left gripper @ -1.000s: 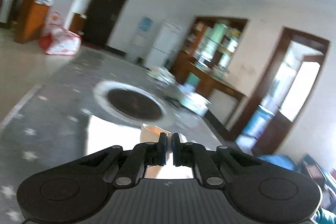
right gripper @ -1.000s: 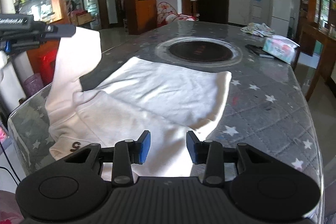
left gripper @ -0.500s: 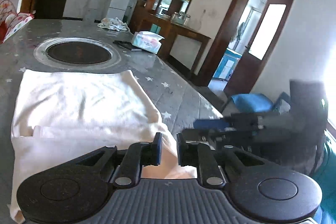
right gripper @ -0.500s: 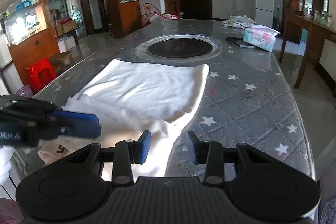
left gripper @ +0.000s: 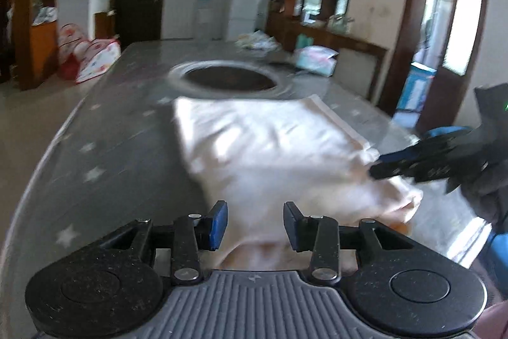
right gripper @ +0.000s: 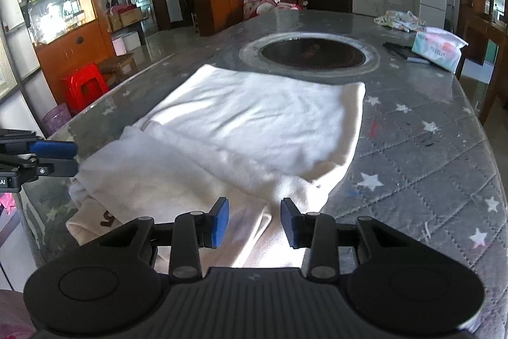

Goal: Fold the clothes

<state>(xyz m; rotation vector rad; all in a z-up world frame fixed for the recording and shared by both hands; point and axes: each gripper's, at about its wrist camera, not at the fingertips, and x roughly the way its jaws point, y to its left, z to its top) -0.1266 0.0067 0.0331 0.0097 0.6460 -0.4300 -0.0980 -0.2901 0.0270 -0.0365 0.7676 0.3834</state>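
Note:
A cream garment (right gripper: 254,123) lies flat on the grey star-patterned table (right gripper: 428,164), with a sleeve folded across its near part. In the left wrist view the garment (left gripper: 270,148) is blurred. My left gripper (left gripper: 255,212) hovers over the garment's near left edge. Its jaws are opening, and cloth shows below the gap without being pinched. At the left edge of the right wrist view the left gripper (right gripper: 54,154) holds nothing. My right gripper (right gripper: 255,210) stands open above the near right hem, and it enters from the right as the right gripper (left gripper: 412,161).
A round dark inset (right gripper: 312,51) sits in the table beyond the garment. Far right are a tissue pack (right gripper: 438,48), a flat dark object (right gripper: 397,48) and a crumpled cloth (right gripper: 398,19). A red stool (right gripper: 84,86) stands left of the table edge.
The left gripper was shut on a lifted sleeve; it has come down, its jaws have parted, and the sleeve now lies across the garment. The right gripper has hardly shifted.

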